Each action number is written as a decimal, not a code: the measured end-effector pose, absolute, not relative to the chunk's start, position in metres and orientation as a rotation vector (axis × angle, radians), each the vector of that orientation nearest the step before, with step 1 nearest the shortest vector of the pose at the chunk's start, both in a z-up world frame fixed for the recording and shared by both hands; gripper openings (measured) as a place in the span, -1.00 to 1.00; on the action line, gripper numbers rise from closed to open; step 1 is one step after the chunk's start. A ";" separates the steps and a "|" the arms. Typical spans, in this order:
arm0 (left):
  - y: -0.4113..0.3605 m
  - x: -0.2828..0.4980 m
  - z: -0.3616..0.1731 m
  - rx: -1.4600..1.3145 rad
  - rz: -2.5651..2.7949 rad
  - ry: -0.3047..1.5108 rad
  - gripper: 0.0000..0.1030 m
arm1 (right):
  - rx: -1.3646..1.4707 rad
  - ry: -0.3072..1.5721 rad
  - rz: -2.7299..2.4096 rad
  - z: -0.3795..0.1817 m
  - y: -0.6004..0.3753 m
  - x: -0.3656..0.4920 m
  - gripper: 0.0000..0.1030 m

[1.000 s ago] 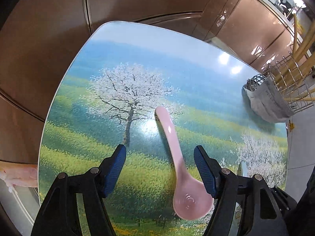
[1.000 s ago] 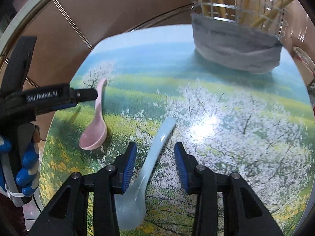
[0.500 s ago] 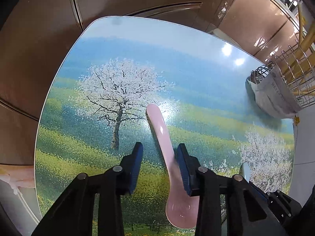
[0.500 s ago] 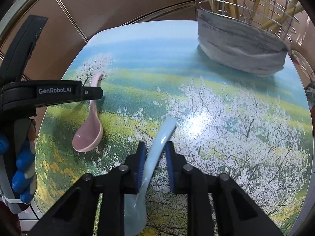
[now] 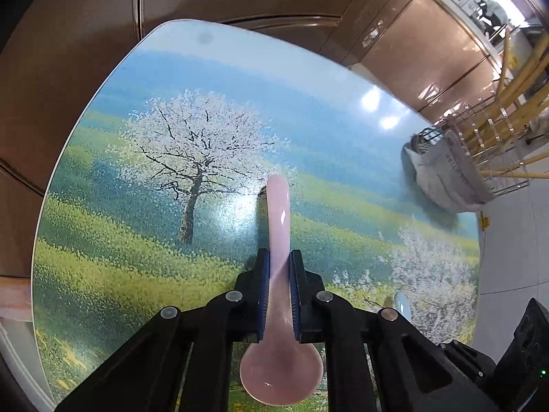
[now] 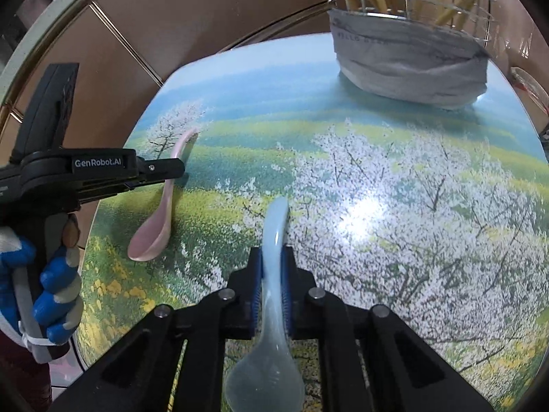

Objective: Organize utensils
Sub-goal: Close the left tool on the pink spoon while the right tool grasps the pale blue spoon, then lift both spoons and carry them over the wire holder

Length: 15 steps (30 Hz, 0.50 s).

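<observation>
My left gripper (image 5: pixel 278 264) is shut on the handle of a pink soup spoon (image 5: pixel 279 226), bowl toward the camera, held just above the table. In the right wrist view the left gripper (image 6: pixel 178 169) and the pink spoon (image 6: pixel 161 213) show at the left. My right gripper (image 6: pixel 271 261) is shut on the handle of a pale blue soup spoon (image 6: pixel 272 240), bowl toward the camera. The blue spoon's handle tip (image 5: pixel 401 304) peeks into the left wrist view. A wire utensil basket (image 6: pixel 408 10) wrapped in grey cloth holds several wooden chopsticks at the far right of the table.
The table top (image 6: pixel 394 189) is printed with blossoming trees and fields. The basket also shows in the left wrist view (image 5: pixel 456 171) at the right edge. Brown tiled floor (image 5: pixel 85 51) lies beyond the table edges.
Both grippers have closed from open onto their spoon handles. The pink spoon now points straight ahead between the left fingers and both spoons are lifted slightly.
</observation>
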<state>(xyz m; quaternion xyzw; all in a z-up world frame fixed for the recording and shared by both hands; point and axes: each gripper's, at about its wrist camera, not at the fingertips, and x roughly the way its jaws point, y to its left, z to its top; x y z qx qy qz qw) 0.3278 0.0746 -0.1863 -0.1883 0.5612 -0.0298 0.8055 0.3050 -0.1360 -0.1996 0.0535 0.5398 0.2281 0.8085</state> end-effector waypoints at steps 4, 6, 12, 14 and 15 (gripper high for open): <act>0.075 0.314 -0.172 -0.387 -0.075 1.144 -0.79 | 0.125 1.103 0.505 -0.191 -0.146 0.293 -0.80; 0.077 0.307 -0.165 -0.383 -0.083 1.115 -0.79 | 0.135 1.076 0.514 -0.186 -0.153 0.285 -0.80; 0.077 0.282 -0.152 -0.357 -0.113 1.063 -0.79 | 0.150 1.005 0.513 -0.173 -0.168 0.259 -0.81; 0.071 0.274 -0.148 -0.347 -0.123 1.047 -0.79 | 0.149 0.985 0.511 -0.168 -0.174 0.250 -0.82; 0.068 0.270 -0.147 -0.344 -0.126 1.040 -0.79 | 0.149 0.977 0.510 -0.165 -0.177 0.247 -0.82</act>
